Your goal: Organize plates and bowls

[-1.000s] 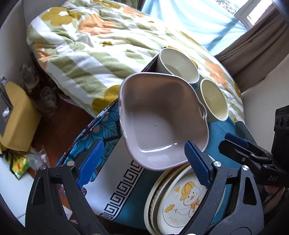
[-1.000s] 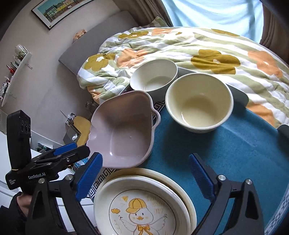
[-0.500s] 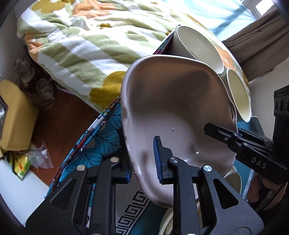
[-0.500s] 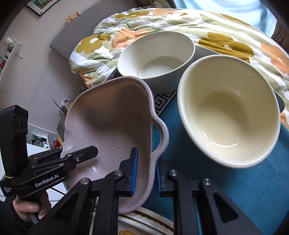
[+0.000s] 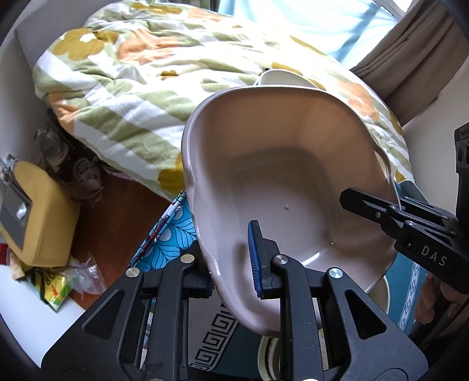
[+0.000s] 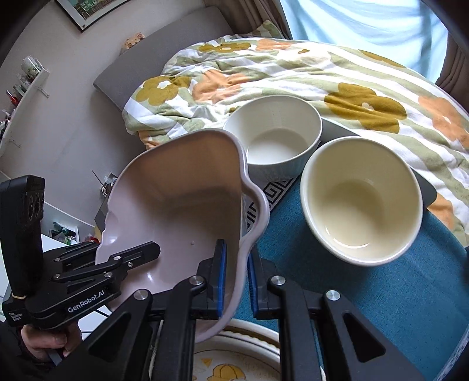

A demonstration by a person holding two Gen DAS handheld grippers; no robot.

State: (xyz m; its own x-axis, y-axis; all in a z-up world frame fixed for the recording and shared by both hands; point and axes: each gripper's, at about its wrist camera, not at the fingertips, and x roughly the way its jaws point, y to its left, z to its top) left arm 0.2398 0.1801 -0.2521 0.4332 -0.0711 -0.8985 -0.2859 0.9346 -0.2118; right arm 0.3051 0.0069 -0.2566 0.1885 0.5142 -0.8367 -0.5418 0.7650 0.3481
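Now both tongs (image 6: 236, 281) on dish (image 6: 187, 211).

A flowered quilt (image 6: 293, 76) covers the bed beside grey walls (image 6: 73, 73), brown curtains (image 5: 410, 55) and a bright window (image 6: 366, 26)

Left wrist view: looks steeply down along its hand-held gripper (image 5: 231, 260), very near the pink dish (image 5: 287, 187), facing the bed (image 5: 146, 76).
Right wrist view: looks down from the dish's opposite side, equally close.
Shared: pink dish (image 6: 181, 205), bed (image 6: 337, 76), each other's gripper, the desk (image 6: 381, 293).
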